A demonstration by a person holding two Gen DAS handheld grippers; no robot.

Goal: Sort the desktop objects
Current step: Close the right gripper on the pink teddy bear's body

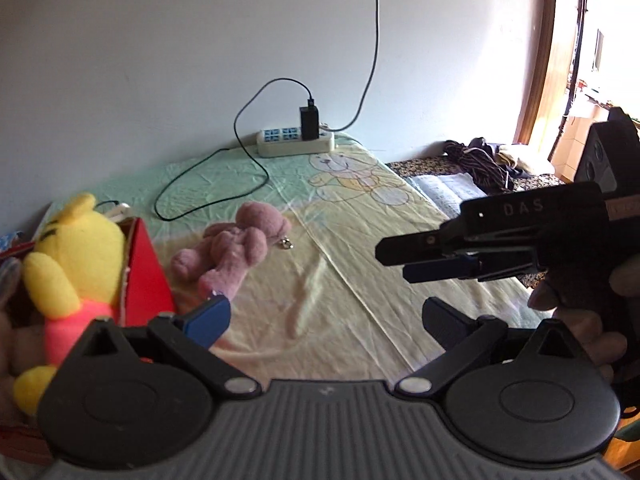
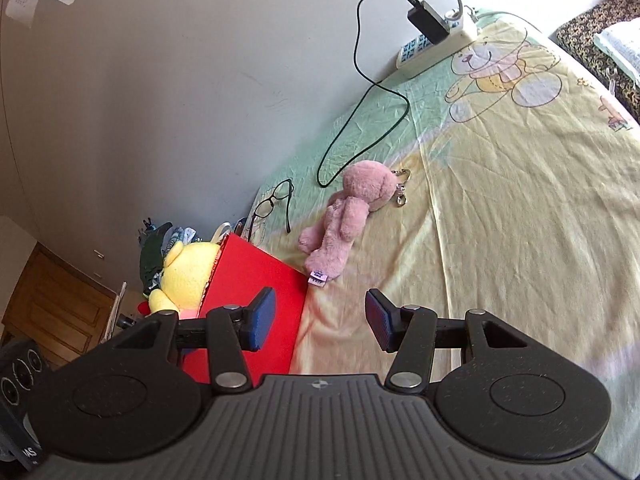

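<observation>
With the yellow bear (image 2: 188, 276) already in the red box (image 2: 252, 300), the pink plush (image 2: 344, 220) on the bed comes next, I judge. My right claw (image 2: 320, 322) gapes empty, plush at twelve o'clock; my left claw (image 1: 326, 318) gapes too.

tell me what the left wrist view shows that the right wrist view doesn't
Only the left wrist view shows the right gripper from the side, the hand holding it, and the sunlit window. Only the right wrist view shows the black-framed glasses and the wooden door. Both show the pink plush bear, yellow plush bear, red box and white power strip.
</observation>
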